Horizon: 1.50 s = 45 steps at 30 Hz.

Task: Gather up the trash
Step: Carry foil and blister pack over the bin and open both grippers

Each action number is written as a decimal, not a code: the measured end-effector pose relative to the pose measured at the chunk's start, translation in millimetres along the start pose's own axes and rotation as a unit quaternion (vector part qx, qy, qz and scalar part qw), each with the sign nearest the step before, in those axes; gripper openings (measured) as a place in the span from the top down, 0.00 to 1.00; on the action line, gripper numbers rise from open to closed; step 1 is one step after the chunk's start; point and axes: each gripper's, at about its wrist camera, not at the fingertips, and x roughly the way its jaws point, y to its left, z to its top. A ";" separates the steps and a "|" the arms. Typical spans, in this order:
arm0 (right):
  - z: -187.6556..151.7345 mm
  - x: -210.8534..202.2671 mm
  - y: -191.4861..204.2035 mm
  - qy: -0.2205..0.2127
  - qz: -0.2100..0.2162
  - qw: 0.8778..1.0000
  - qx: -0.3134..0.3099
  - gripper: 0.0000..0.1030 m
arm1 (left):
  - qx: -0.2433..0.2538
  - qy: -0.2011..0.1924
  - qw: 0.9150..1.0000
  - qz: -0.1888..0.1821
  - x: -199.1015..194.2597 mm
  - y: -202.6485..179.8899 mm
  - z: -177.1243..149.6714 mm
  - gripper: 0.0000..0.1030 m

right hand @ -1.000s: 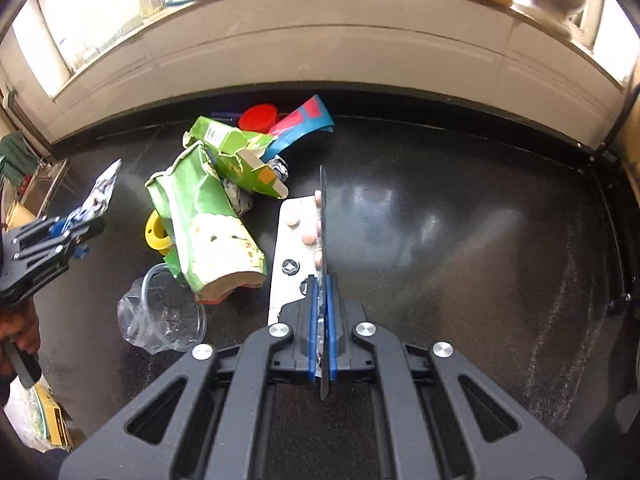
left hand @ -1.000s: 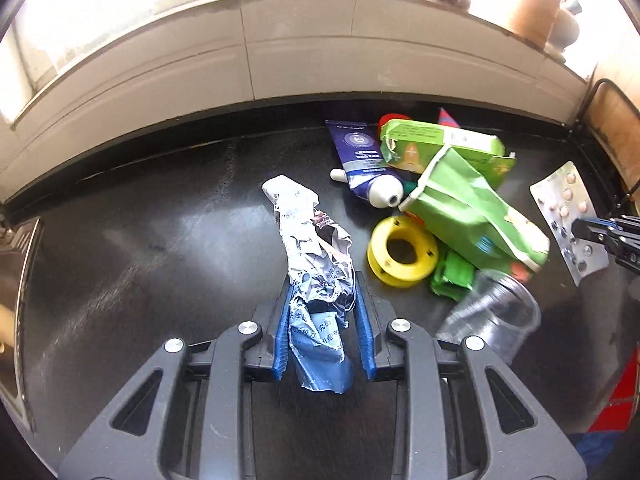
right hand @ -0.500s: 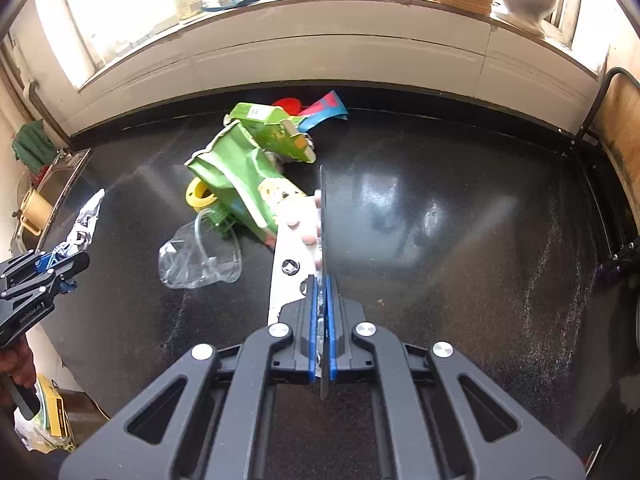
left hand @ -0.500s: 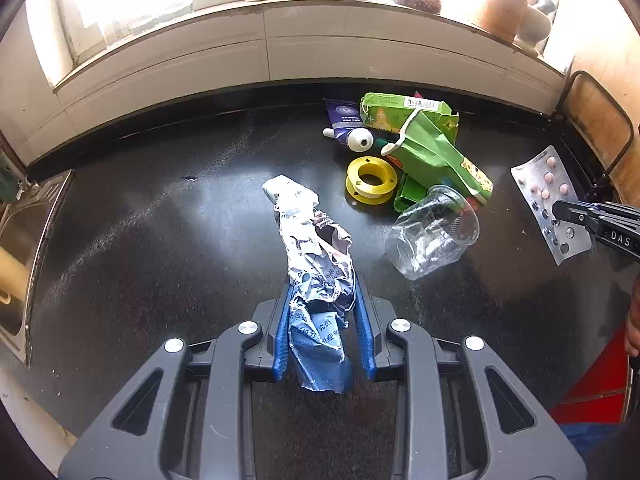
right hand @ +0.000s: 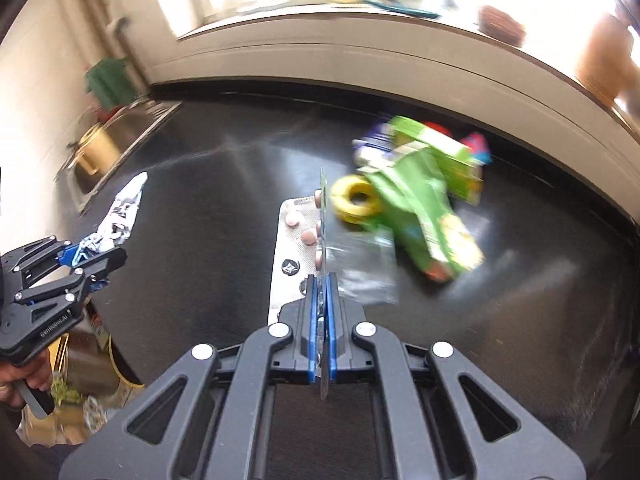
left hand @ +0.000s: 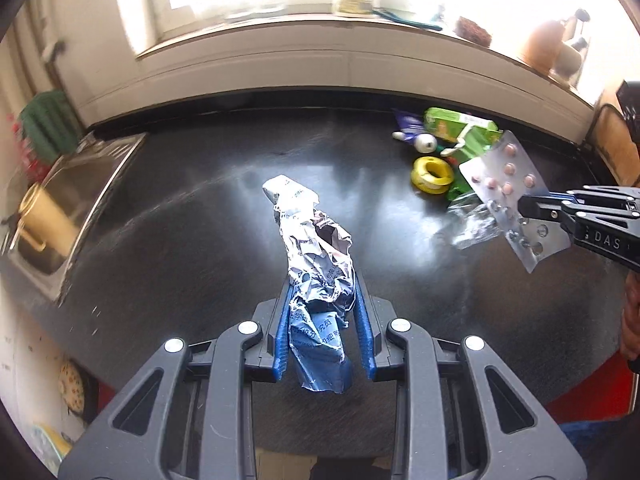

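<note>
Crumpled wrapper (left hand: 316, 276) clamped in left hand-held gripper (left hand: 324, 332); blister pack (right hand: 298, 240) pinched in right hand-held gripper (right hand: 321, 320).

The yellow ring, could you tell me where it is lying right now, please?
The yellow ring lies on the black counter, far right in the left wrist view, beside the green packaging and just ahead of the crumpled clear cup.

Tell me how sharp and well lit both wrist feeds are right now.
Left wrist view: crumpled wrapper in the left gripper sharp, window blown out, glare on the black counter. Right wrist view: motion-smeared; green packaging blurred, blister pack in the right gripper clearer.
</note>
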 end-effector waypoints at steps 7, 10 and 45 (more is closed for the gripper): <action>20.6 38.1 130.4 0.035 0.102 0.986 -0.123 0.95 | -0.105 0.018 0.991 0.079 -36.9 78.2 -60.8 0.74; 20.6 52.5 188.0 0.056 0.144 0.973 -0.173 0.95 | -0.156 0.028 0.981 0.112 -53.3 112.1 -94.4 0.74; -71.4 205.0 464.9 0.220 0.193 0.894 -0.340 0.95 | -0.390 0.090 0.908 0.122 -16.6 285.7 -311.5 0.69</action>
